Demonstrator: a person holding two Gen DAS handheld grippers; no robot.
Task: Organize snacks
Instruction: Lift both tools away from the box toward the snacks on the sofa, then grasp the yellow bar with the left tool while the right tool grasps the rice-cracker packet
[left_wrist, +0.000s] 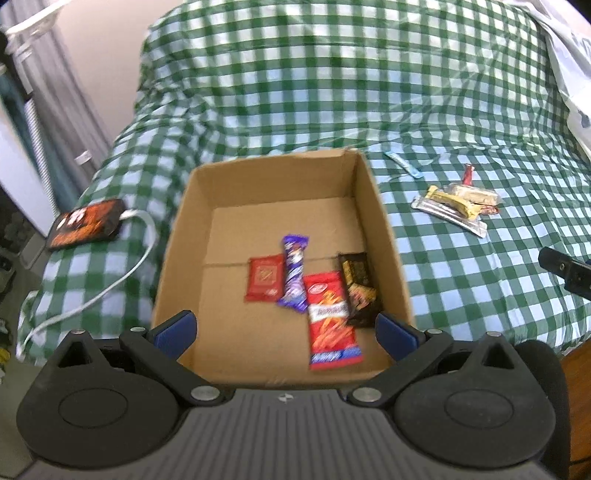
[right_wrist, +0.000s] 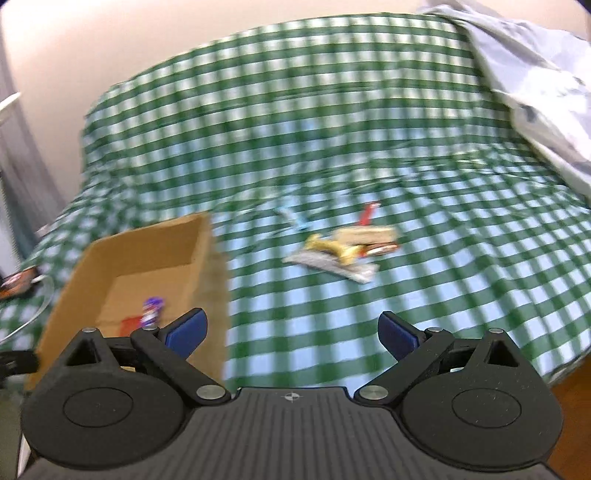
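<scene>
1. Green-checked bed (left_wrist: 461, 280) carries a cardboard box (left_wrist: 384, 236) holding four snack packets (left_wrist: 295, 275); their labels are too blurred to read.
2. More snacks (right_wrist: 343, 249) lie beside it.
3. Left tongs (left_wrist: 286, 328) and right tongs (right_wrist: 291, 328) gape wide, holding nothing.

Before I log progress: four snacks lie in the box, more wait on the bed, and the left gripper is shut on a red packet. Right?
Not quite. The left gripper is open and holds nothing, as the left wrist view shows; the red packet lies on the floor of the box. Four snacks in the box and more on the bed is right.
</scene>
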